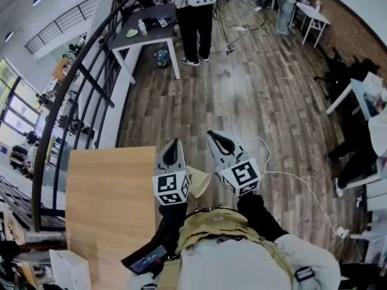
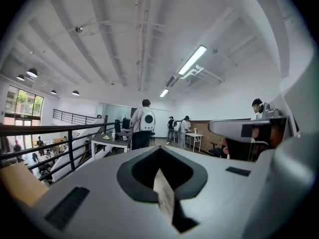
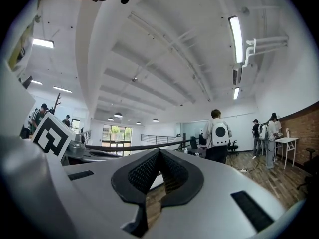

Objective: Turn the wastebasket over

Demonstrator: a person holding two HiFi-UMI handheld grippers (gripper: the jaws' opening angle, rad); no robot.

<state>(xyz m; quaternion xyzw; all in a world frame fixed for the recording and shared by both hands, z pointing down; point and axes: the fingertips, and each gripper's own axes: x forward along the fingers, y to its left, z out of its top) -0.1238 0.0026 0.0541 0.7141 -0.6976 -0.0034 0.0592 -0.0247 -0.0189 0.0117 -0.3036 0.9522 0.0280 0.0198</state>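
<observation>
In the head view both grippers are held up close under the camera, side by side and pointing away from me. The left gripper [image 1: 174, 144] is shut with nothing in it, and its jaws [image 2: 160, 156] meet at the tip. My right gripper [image 1: 215, 136] is also shut and empty, its ribbed pads [image 3: 158, 156] touching. Between and below the two marker cubes shows part of a pale cream, tapered wastebasket [image 1: 199, 181]. Most of it is hidden by the grippers, and neither gripper touches it.
A light wooden table [image 1: 109, 192] lies at my left with a white box [image 1: 68, 269] at its near corner. A black railing [image 1: 91, 83] runs along the left. People stand by a grey table [image 1: 151, 26] far off. A white cable [image 1: 296, 180] trails over the wood floor.
</observation>
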